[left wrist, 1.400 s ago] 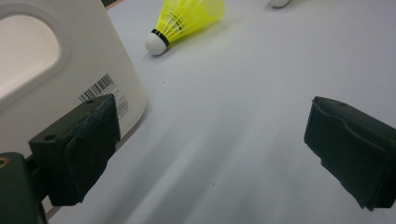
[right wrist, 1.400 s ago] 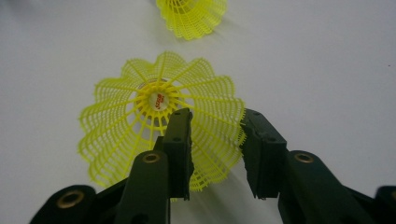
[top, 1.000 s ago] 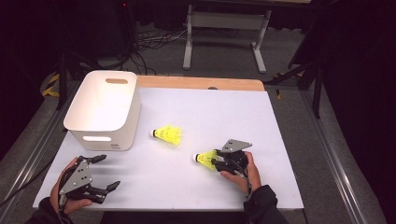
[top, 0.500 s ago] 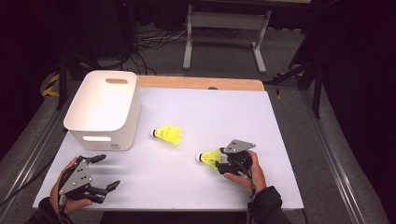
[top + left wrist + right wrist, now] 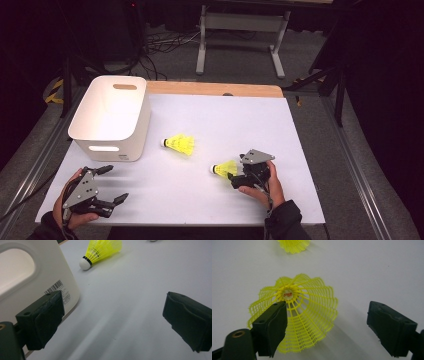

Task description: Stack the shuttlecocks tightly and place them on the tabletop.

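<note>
- Your right tool (image 5: 231, 176) sits low at the near right of the counter (image 5: 300, 150), and its jaws have just been opening: they now stand wide apart.
- The near shuttlecock (image 5: 224, 168) lies on its side between those jaws, white cork pointing toward the bin and away from your hand, its yellow skirt toward the tool.
- In the right gripper view you look into that skirt (image 5: 297, 315); one jaw overlaps its edge and the other stands well clear, so nothing presses on it from both sides.
- Your left tool (image 5: 110, 185) rests at the near left corner, jaws spread wide with only bare counter (image 5: 130, 302) between them.
- The second shuttlecock (image 5: 180, 145) lies on its side near the middle of the counter, just right of the bin, well apart from both tools.
- The white bin (image 5: 112, 117) stands upright at the far left, its barcode-labelled corner just beside one left jaw in the left gripper view.
</note>
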A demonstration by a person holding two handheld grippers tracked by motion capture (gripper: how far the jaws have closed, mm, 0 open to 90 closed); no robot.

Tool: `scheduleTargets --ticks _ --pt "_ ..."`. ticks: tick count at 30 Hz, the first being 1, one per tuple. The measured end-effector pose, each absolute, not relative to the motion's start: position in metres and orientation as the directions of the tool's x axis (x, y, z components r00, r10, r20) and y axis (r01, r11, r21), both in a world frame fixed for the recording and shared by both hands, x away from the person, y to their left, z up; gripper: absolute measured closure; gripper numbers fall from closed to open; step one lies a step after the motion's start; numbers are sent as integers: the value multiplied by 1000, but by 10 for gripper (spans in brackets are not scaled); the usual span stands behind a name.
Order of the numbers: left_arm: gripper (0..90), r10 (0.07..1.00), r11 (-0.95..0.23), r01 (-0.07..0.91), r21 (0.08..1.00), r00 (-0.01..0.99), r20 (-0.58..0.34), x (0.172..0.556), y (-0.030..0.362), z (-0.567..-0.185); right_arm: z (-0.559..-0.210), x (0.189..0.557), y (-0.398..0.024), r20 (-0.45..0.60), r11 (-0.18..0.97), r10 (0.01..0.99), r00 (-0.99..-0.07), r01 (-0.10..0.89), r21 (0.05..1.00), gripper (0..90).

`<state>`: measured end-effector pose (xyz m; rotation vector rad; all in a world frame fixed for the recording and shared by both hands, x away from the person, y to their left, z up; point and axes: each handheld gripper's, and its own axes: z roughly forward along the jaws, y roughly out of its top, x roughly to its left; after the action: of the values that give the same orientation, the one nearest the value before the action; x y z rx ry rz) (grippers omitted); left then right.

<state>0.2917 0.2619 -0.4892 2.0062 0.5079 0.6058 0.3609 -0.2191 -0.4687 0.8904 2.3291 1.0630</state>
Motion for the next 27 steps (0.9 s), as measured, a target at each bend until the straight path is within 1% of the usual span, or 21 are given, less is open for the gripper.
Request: scheduleTargets --ticks 2,6,8,9,10,11,13,14,15,16,17,18,19,20,21,22,24,27 --pt "44 574 -467 106 878 791 210 292 262 -489 -467 359 -220 -128 494 710 -693 360 791 175" --pt "45 573 -468 104 878 792 211 292 261 -489 -464 356 -222 -114 455 710 -695 329 828 176" --pt "44 573 -466 104 879 792 211 291 261 -489 -463 355 -221 -117 453 707 -698 319 833 192" --pt "44 573 -465 106 879 792 208 291 262 -489 -462 354 -220 -113 443 695 -710 299 845 220" --pt "44 573 -466 105 879 792 209 291 262 -489 -462 354 -220 -103 435 696 -710 304 848 235" --pt "45 573 -468 103 878 792 212 291 262 -489 -462 354 -220 -99 435 697 -710 309 846 283" --pt "45 573 -468 104 878 792 212 292 262 -489 -464 356 -220 -117 474 700 -705 336 814 369" --pt "45 572 -468 105 877 793 210 292 262 -489 -465 357 -220 -118 497 694 -710 354 792 448" --pt "45 572 -468 105 877 793 210 292 262 -489 -465 357 -220 -118 497 694 -710 354 792 448" --pt "45 572 -469 105 877 793 211 292 262 -489 -466 358 -220 -123 532 678 -725 367 763 440" --pt "45 572 -469 107 877 793 210 292 262 -489 -469 358 -218 -140 575 661 -737 378 726 457" --pt "45 572 -469 107 877 793 210 292 262 -489 -469 358 -218 -140 575 661 -737 378 726 457" --pt "45 573 -468 107 877 793 209 292 262 -489 -470 357 -217 -148 599 658 -738 395 697 426" --pt "46 573 -468 107 877 793 209 292 262 -489 -470 357 -217 -148 599 658 -738 395 697 426" --pt "46 574 -470 110 875 792 209 292 262 -489 -470 357 -216 -163 608 666 -728 404 683 354" --pt "46 574 -470 110 875 792 209 292 262 -489 -470 357 -216 -163 608 666 -728 404 683 354" --pt "46 573 -472 111 874 792 209 292 261 -489 -471 357 -215 -179 619 683 -708 432 656 298" --pt "47 573 -477 110 872 791 213 292 261 -489 -472 357 -216 -164 605 690 -705 437 666 293"
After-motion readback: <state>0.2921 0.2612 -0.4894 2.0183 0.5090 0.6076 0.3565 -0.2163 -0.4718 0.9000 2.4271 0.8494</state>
